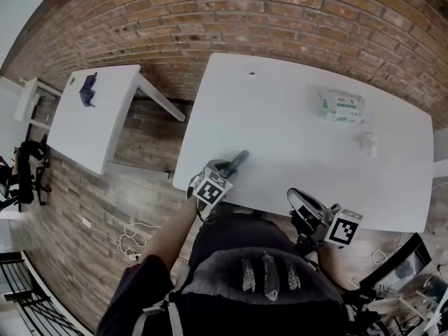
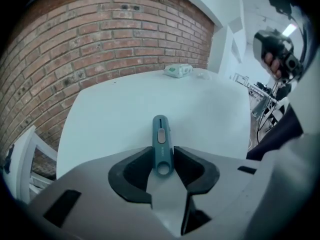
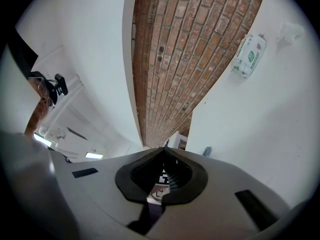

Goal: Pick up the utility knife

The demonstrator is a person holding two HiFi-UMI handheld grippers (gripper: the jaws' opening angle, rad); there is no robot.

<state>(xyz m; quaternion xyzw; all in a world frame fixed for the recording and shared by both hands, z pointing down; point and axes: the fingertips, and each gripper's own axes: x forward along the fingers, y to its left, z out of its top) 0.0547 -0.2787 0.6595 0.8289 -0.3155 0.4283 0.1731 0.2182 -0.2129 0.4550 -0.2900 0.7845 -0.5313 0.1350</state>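
The teal utility knife (image 2: 160, 139) lies flat on the white table (image 2: 115, 114), near its front left edge, with its slider facing up. My left gripper (image 2: 163, 156) points steeply down at it, and both dark pads press on the sides of the knife's rear end, by the ring hole. From the head view the knife (image 1: 238, 161) sticks out beyond the left gripper (image 1: 225, 173) toward the table's middle. My right gripper (image 1: 302, 203) hovers level at the front edge of the table (image 1: 294, 138). Its jaws (image 3: 163, 151) are shut, with nothing between them.
A green and white pack of wipes (image 1: 341, 106) and a small crumpled white thing (image 1: 369, 143) lie at the table's far right. A second, smaller white table (image 1: 105, 128) to the left bears a dark blue object (image 1: 88, 89). Cables (image 1: 129, 240) lie on the wooden floor.
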